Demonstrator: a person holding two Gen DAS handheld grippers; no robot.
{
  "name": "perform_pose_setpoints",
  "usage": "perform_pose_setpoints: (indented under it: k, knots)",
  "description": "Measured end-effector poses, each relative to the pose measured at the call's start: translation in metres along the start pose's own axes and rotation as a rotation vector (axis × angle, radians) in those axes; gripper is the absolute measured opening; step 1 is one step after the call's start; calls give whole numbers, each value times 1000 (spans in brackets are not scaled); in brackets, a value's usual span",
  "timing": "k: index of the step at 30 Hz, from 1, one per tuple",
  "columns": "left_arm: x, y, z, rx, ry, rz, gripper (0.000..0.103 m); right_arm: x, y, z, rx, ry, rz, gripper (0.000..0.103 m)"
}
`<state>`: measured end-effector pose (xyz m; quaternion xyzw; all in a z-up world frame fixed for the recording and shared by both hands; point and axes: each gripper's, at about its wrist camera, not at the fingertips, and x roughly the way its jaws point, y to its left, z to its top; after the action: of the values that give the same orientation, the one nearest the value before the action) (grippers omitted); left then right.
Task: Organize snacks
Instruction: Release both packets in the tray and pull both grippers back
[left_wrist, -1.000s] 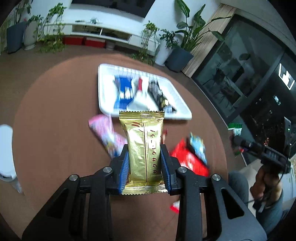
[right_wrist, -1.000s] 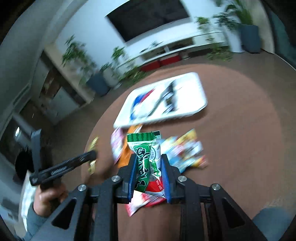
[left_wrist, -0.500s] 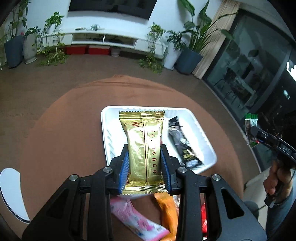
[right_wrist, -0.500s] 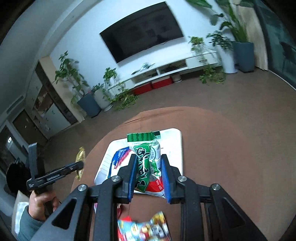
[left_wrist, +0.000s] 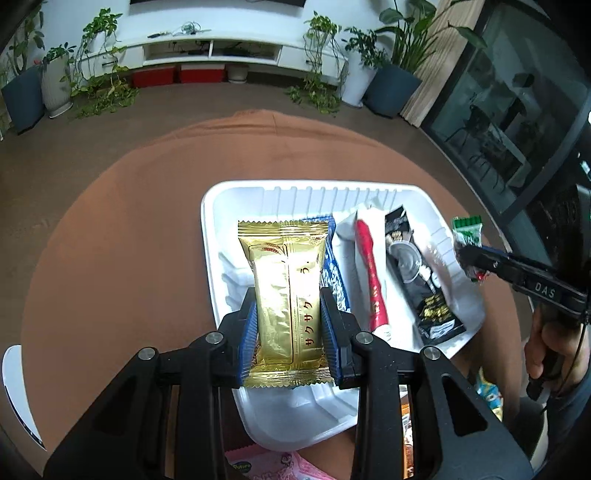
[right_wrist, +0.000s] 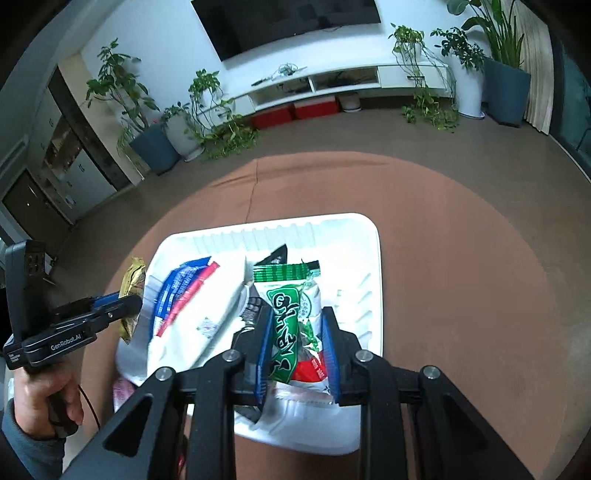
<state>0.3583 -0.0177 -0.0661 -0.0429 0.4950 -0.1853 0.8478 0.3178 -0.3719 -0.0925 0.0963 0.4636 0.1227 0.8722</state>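
Both hands are carrying their loads in over the white tray (left_wrist: 210, 236), left gripper (left_wrist: 288, 321) pinching the gold packet (left_wrist: 284, 295), right gripper (right_wrist: 297, 345) pinching the green packet (right_wrist: 291, 317), both ready for dropping.

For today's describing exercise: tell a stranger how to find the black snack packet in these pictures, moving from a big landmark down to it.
Start at the round brown table, then the white tray on it. Among the packets lying side by side in the tray, the black snack packet is the one furthest right in the left wrist view, just past the red-striped white packet. It alone is black, with gold print.
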Motion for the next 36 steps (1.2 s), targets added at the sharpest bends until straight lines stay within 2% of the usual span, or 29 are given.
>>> perform_pose_setpoints:
  k: [9,15,17,19,21,26,28,30,32,36]
  knots:
    - [27,-9,-8,17,36,10,29,23,0,-6,-32,39,-50,29]
    - [32,-13,-11,14,34,14,31,29,-6,-7,-22,43,-60,39]
    - [27,-12,-14,12,33,18,36,28,-7,-9,-25,43,-64,41]
    - [25,-13,-16,16,26,21,47,28,-7,-9,-24,41,-65,41]
    - [21,-15,-15,16,23,24,51,27,-7,-8,-25,39,-68,41]
    - [14,-17,-15,10,4,18,59,19,-6,-9,-26,20,-69,53]
    - [8,-18,-16,8,-7,15,65,13,-5,-8,-26,4,-67,60]
    - [0,-20,-18,8,-24,7,68,6,-4,-8,-26,-6,-57,61]
    - [-11,-25,-21,10,-45,3,75,-7,-2,-7,-26,-27,-47,65]
    - [-37,-35,-34,29,-84,5,97,-39,1,-11,-25,-78,-14,77]
